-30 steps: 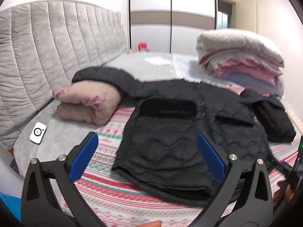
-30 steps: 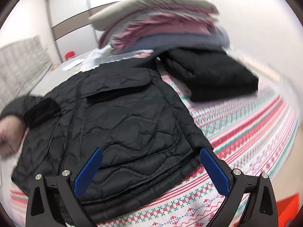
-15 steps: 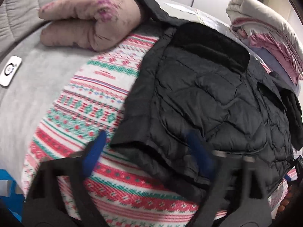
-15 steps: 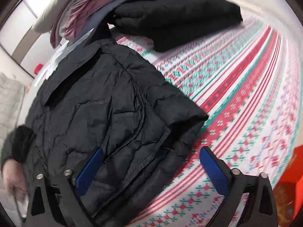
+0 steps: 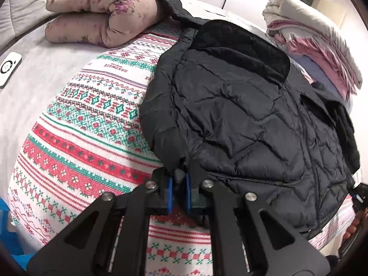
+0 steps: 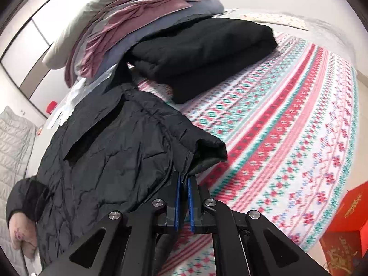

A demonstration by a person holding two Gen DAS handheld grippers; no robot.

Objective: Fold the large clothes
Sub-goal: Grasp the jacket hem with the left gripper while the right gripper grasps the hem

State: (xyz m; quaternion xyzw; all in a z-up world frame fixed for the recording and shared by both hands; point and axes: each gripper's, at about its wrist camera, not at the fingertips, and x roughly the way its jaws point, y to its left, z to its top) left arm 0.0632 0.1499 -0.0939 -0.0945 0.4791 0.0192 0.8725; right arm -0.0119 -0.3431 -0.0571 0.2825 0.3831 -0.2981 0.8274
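Observation:
A black quilted jacket [image 5: 241, 124] lies spread on a bed with a red, green and white patterned blanket [image 5: 87, 124]. My left gripper [image 5: 178, 184] is shut on the jacket's near left hem corner. In the right wrist view the jacket [image 6: 110, 151] fills the left half, and my right gripper [image 6: 183, 184] is shut on its near right hem corner, beside an open cuff-like fold [image 6: 207, 154]. One sleeve runs off toward the headboard.
A folded black garment [image 6: 202, 53] lies right of the jacket. A stack of folded pink, grey and white bedding [image 5: 317, 46] stands behind it. A floral pink pillow [image 5: 103, 16] and a white remote [image 5: 9, 67] lie at left. A red box [image 6: 345, 230] stands beside the bed.
Both grippers dropped down to the jacket's near hem and closed from wide open onto its left and right corners.

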